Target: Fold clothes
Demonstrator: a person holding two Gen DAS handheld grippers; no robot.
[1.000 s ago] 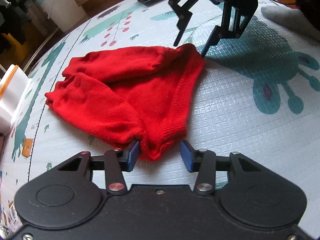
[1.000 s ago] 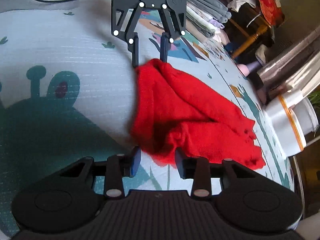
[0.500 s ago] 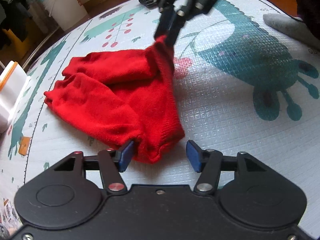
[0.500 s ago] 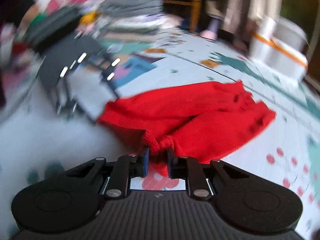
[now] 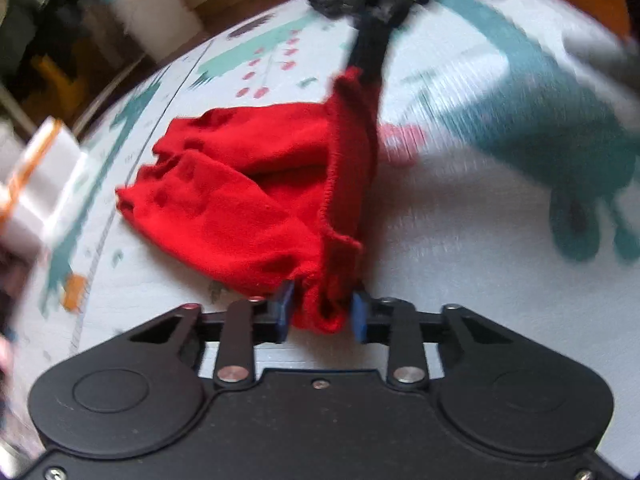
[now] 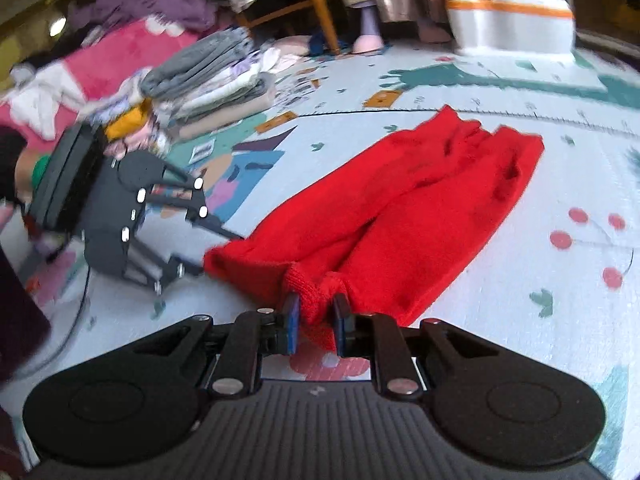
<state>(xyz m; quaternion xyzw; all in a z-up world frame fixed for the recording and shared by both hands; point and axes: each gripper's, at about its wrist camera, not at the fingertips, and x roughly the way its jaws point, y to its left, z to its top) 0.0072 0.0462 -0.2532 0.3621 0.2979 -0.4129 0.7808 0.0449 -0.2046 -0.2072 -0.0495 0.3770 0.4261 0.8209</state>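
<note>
A red knitted garment (image 5: 248,200) lies crumpled on the printed play mat (image 5: 460,240). In the left wrist view my left gripper (image 5: 322,314) has the garment's near corner bunched between its blue pads, and its jaws are closing on it. My right gripper (image 5: 368,68), blurred at the top, holds the far corner lifted off the mat. In the right wrist view my right gripper (image 6: 316,320) is shut on a ribbed edge of the red garment (image 6: 400,208). The left gripper (image 6: 220,254) shows at the left, its fingers at the cloth's other corner.
A stack of folded clothes (image 6: 216,84) sits at the mat's far edge, with pink bedding behind. A white bin with an orange band (image 6: 512,20) stands at the mat's border, and a wooden chair leg (image 6: 320,12) beside it. A white bucket (image 5: 152,4) stands off the mat.
The left jaws have closed in on the garment's near corner. The right gripper took hold of the far corner, rolled over and lifted it, drawing that edge up off the mat.
</note>
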